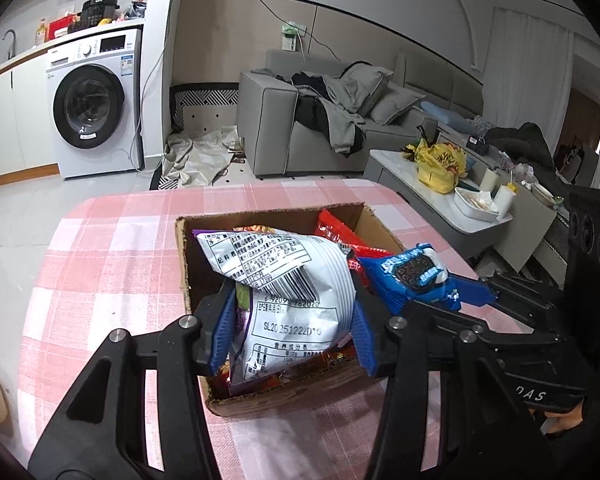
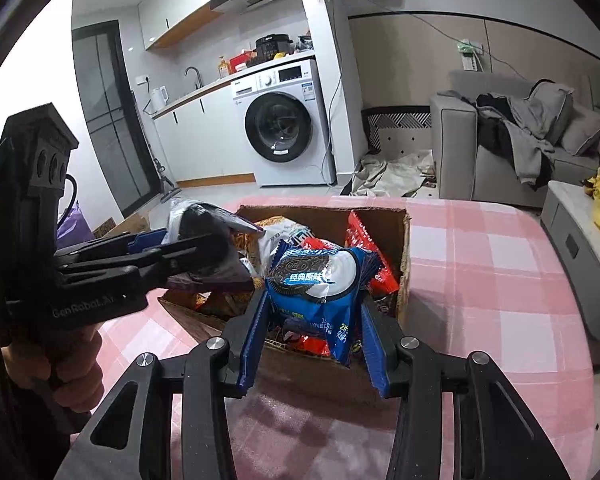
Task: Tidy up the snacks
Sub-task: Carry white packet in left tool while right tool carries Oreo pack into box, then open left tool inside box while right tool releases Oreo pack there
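A cardboard box of snack packets stands on the pink checked table. My left gripper is shut on a white and purple snack bag, held over the box's near side. My right gripper is shut on a blue Oreo packet, held over the box. The Oreo packet and right gripper also show at the right of the left wrist view. The left gripper with its bag shows at the left of the right wrist view. Red packets lie in the box.
A washing machine and a grey sofa stand behind the table. A low white table with a yellow bag stands at the right. The pink table's far edge curves behind the box.
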Demonstrator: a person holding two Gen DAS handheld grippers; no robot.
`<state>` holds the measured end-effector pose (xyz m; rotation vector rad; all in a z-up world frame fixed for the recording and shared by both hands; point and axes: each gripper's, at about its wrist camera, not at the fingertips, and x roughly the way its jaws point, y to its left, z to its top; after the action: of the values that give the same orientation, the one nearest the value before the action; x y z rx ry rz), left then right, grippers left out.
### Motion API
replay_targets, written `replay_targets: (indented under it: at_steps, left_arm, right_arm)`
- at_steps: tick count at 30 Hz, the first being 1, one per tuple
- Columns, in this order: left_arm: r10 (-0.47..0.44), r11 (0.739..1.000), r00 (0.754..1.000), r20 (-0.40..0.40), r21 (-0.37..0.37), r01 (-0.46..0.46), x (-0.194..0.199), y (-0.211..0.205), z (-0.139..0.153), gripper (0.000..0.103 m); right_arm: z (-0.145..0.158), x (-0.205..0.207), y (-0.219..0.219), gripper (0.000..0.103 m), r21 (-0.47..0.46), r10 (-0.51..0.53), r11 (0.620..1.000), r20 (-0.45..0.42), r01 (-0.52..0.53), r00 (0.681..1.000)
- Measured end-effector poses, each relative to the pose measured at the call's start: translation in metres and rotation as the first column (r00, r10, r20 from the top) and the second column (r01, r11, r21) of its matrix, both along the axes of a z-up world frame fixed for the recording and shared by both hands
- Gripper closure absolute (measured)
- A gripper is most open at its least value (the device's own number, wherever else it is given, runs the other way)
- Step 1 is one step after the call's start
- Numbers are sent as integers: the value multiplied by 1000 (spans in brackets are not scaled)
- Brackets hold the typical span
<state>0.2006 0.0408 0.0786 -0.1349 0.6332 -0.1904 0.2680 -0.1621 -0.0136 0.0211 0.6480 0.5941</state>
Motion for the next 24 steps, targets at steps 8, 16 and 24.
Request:
replay_targets:
  at_steps: [8, 16, 24]
  left_arm:
    - [-9, 999, 1000, -23, 35, 9, 24, -13, -21, 56]
    - [-27, 998, 999, -28, 47, 29, 34, -25, -33, 56]
    - [-44, 998, 998, -45, 45, 46, 41, -28, -47, 56]
  right_arm:
    - [-7, 22, 3, 59, -21, -36, 999, 1, 36, 999]
    - [-17, 33, 3, 59, -33, -37, 999, -3, 37, 999]
    - [-19, 31, 6, 59, -62, -12, 998, 6, 12, 1000]
